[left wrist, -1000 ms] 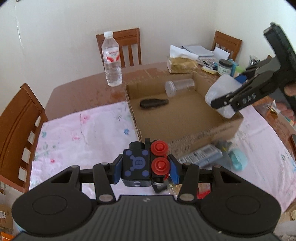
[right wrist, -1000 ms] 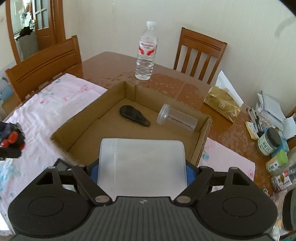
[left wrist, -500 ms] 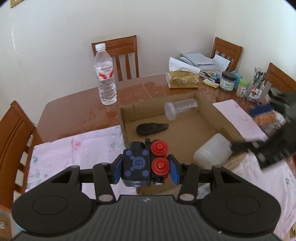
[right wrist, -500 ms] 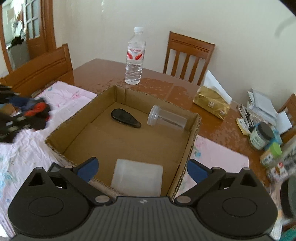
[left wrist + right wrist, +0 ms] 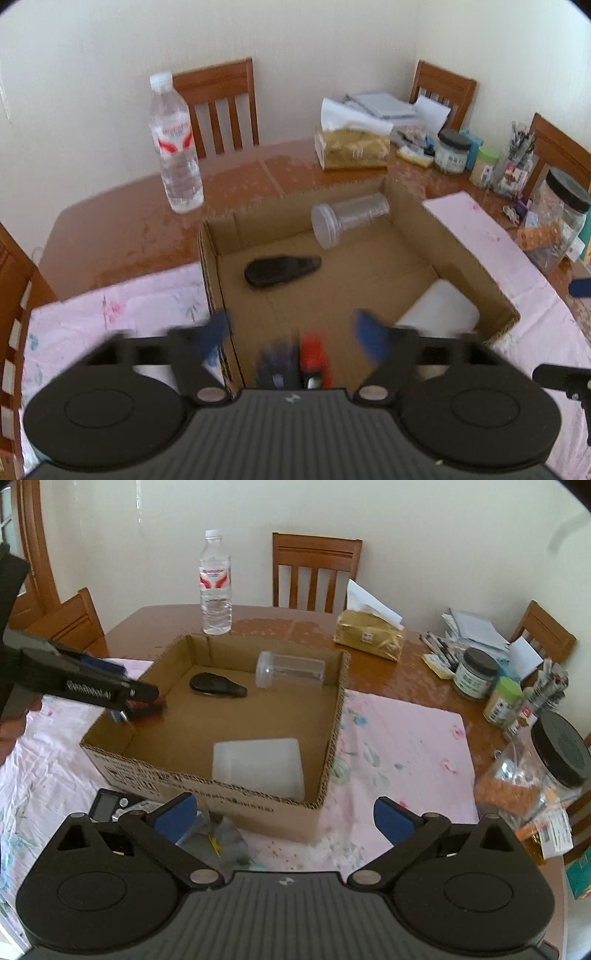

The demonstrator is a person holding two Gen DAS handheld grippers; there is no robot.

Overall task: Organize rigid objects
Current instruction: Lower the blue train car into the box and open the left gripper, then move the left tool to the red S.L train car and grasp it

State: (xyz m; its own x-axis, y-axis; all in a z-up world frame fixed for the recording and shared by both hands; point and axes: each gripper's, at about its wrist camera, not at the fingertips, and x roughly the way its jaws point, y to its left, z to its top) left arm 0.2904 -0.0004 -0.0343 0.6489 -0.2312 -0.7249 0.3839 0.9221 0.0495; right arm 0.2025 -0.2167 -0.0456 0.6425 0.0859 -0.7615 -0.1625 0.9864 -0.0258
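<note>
The left claw hangs over the near left corner of the cardboard box; its jaws are opening and the blurred blue-and-red toy block between them is free of the pads, dropping into the box. The right claw is released and empty, just outside the near wall of the box, and the white plastic container lies inside that wall at the right. To do this step well, I think the left claw should stay low over the box floor until the block settles, away from the black case and the clear jar at the far side.
</note>
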